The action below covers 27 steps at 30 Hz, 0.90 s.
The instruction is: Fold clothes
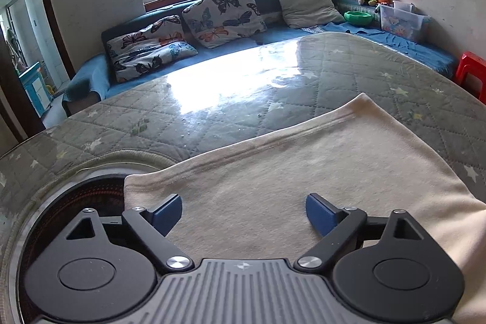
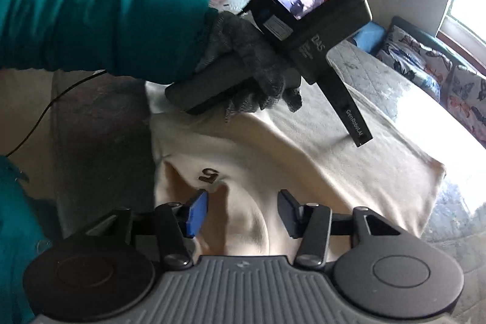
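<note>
My left gripper [image 1: 243,214] and right gripper [image 2: 243,213] both hover with fingers spread, nothing held. Just beneath and ahead of each lies the cream garment [image 1: 303,172], spread on the quilted table [image 1: 182,111]. Farther off, butterfly cushions [image 1: 224,14] line the sofa.

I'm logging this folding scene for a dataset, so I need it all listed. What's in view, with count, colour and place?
garment: one, cream, spread on the table, a "5" print near the right gripper
table: one, grey-green quilted cover under a glossy sheet
butterfly cushions: two, on the blue sofa
plain cushion: one, beige, sofa
bowl: one, green, sofa
storage box: one, clear, sofa
stool: one, red, beside the sofa
left gripper: open, over the garment
right gripper: open, over the garment
gloved hand: grey, holding the left gripper
</note>
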Available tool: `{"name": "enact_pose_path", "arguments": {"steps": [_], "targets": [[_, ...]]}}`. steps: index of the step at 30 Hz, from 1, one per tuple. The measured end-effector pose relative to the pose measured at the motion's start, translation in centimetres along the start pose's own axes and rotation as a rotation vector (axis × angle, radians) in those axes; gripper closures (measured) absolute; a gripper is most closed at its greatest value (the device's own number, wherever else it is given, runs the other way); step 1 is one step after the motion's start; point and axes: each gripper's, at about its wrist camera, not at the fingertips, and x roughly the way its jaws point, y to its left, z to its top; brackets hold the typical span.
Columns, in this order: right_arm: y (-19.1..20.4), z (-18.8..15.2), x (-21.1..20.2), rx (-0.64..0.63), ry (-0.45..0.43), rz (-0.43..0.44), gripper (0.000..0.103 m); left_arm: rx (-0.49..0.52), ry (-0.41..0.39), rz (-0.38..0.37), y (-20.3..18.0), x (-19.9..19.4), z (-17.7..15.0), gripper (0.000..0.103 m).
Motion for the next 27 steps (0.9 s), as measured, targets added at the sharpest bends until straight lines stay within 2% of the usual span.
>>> {"name": "enact_pose_path", "arguments": {"steps": [2, 3, 4, 7, 11, 14, 17, 19, 21, 24, 27], "targets": [[-0.3, 0.0, 0.5, 0.012, 0.001, 0.009, 0.068, -0.004, 0.000, 0.003, 0.1, 0.1, 0.0, 0.009], [-0.4, -0.2, 0.6, 0.017, 0.008, 0.018, 0.082, -0.005, 0.000, 0.004, 0.1, 0.1, 0.0, 0.008], [-0.4, -0.3, 0.6, 0.020, 0.009, 0.020, 0.091, -0.006, 0.000, 0.004, 0.1, 0.2, 0.0, 0.008], [-0.3, -0.4, -0.1, 0.021, 0.007, 0.047, 0.099, -0.005, -0.002, 0.004, 0.0, 0.1, -0.1, 0.008], [0.8, -0.7, -1.3, -0.006, 0.014, 0.102, 0.100, -0.009, -0.008, 0.009, 0.1, 0.2, -0.2, 0.006], [1.5, -1.0, -1.7, -0.026, 0.001, 0.074, 0.100, -0.015, -0.007, 0.010, 0.1, 0.2, -0.2, 0.006], [1.5, -0.6, -2.1, -0.048, -0.019, 0.011, 0.086, -0.011, -0.005, 0.011, 0.1, 0.1, -0.2, 0.006], [1.5, -0.2, -2.0, -0.069, -0.017, -0.002, 0.069, -0.012, -0.005, 0.011, 0.0, 0.2, -0.2, 0.006], [1.5, -0.2, -1.6, -0.081, -0.009, -0.018, 0.064, -0.014, -0.005, 0.011, 0.0, 0.2, -0.3, 0.006], [1.4, -0.3, -0.6, -0.087, -0.004, -0.032, 0.065, -0.016, -0.005, 0.012, 0.0, 0.2, -0.3, 0.005], [1.1, -0.3, 0.2, -0.077, 0.002, -0.026, 0.072, -0.018, -0.003, 0.009, 0.1, 0.3, -0.3, 0.005]]}}
